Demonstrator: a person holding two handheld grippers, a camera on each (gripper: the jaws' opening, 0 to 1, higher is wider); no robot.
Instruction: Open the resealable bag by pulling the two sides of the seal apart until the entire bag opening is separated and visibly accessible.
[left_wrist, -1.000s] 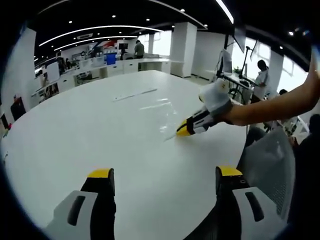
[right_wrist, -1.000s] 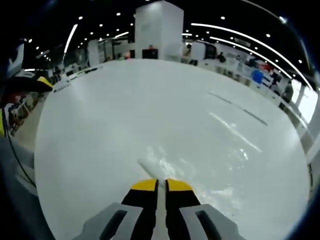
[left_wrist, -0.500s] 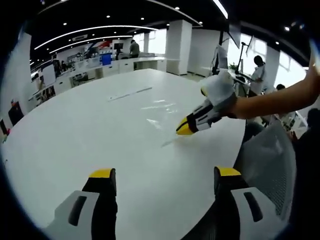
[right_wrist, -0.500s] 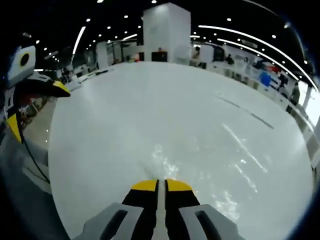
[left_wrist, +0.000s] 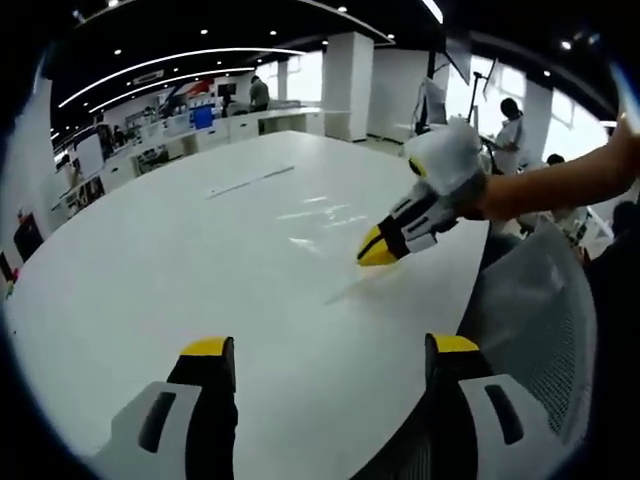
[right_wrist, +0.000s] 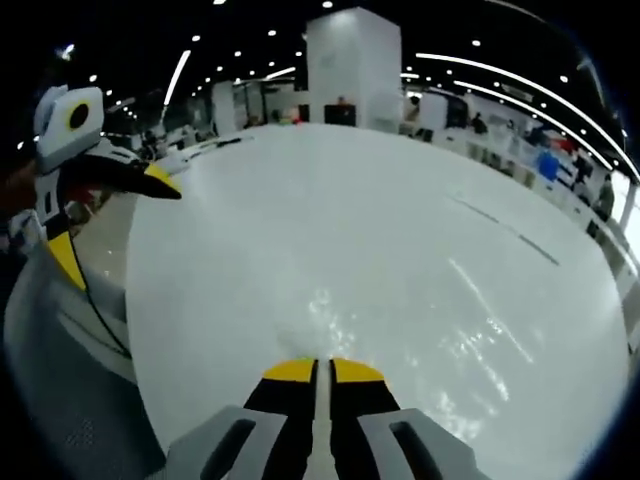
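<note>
A wide white table (left_wrist: 150, 260) stretches ahead of the claw (left_wrist: 325, 362). A grey mesh chair back (left_wrist: 535, 310) stands to the claw's right at the table's edge. Far beyond, a white pillar (right_wrist: 355, 65) rises among office desks (left_wrist: 240, 125), where people stand (left_wrist: 512, 125).

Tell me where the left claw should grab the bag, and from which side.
Grip the free lip of the bag opposite the right claw, which is shut on one edge and holding it lifted off the table. The left claw is open and apart from it; come in low from the near side. The film is clear, so the seal line is hard to see.
</note>
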